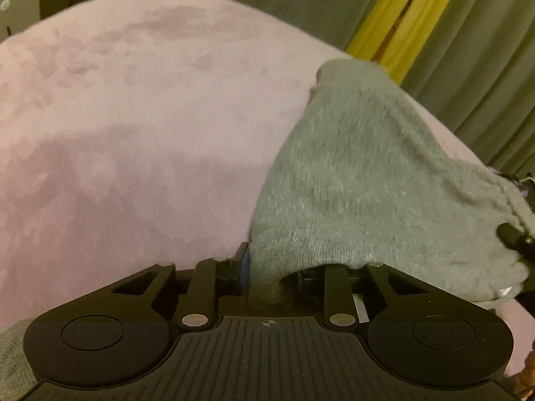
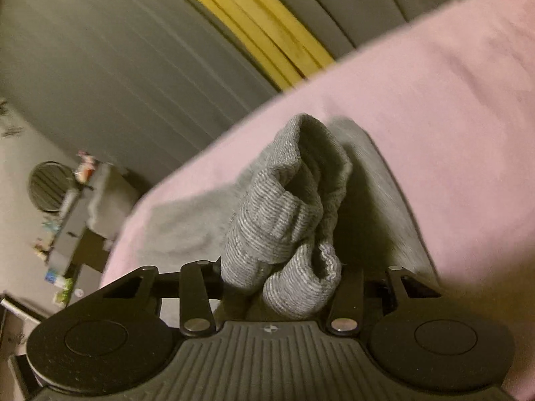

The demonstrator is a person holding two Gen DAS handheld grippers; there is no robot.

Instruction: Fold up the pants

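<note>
Both tongs, left (image 1: 267, 274) and right (image 2: 281, 287), pinch grey pants (image 1: 367, 183) near the pink blanket (image 1: 133, 117) edge.

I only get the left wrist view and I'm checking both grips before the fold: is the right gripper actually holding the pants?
Observer: Yes. The right gripper is clamped on a bunched ribbed cuff of the grey pants.
Operator: Is any of that leg on the bed?
Observer: Yes, more grey cloth lies flat on the pink blanket behind the bunched cuff.
Operator: Anything beside the bed on that side?
Observer: A cluttered low table stands off to the left in the right wrist view, with a round fan beside it.
</note>
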